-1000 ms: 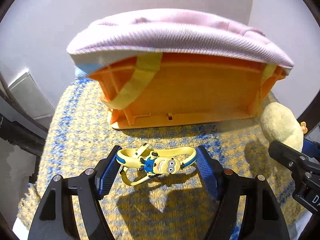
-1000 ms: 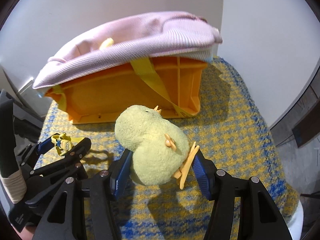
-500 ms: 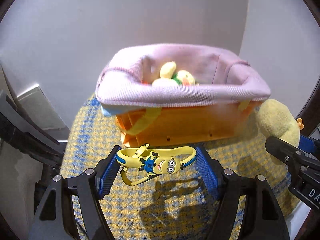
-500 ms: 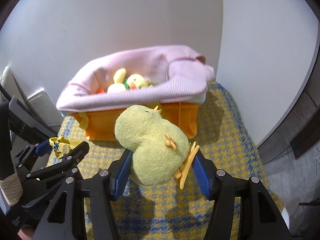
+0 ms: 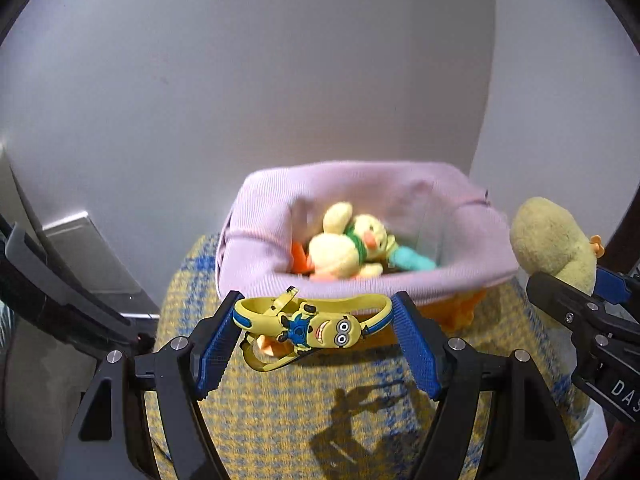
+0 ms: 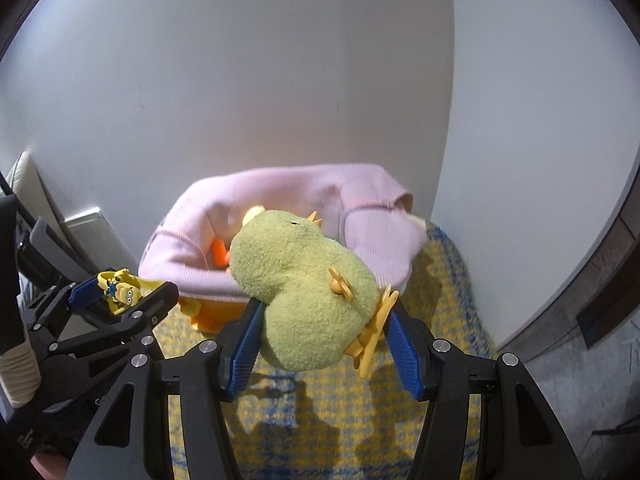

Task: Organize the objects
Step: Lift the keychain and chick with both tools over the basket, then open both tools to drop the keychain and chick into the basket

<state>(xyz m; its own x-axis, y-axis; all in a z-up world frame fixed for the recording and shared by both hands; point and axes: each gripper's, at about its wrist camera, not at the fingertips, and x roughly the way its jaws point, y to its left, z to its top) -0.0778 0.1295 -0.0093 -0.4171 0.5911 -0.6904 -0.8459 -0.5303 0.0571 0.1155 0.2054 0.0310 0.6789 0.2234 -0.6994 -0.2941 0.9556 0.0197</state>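
The left claw is clamped on a yellow minion wristband, the band stretched across between its two blue pads with the minion face pointing toward the camera and a loose strap loop hanging below. The wristband is held in the air above the yellow-and-blue woven cloth that covers the table, just in front of the basket's near edge; its shadow falls on the cloth underneath.

The right claw is closed on a pale green-yellow plush duck, squeezed at the body between the blue pads, with its orange feet sticking out beside the right-hand pad. The duck is also lifted clear of the cloth and sits in front of the basket from this view. In the left wrist view the same duck shows at the right edge, beside the basket.

The orange basket stands at the back of the table near a pale wall, lined with a pink ribbed fabric folded over its rim. Inside it lie a yellow plush chick with a green scarf, something orange and a turquoise piece, all a little blurred.
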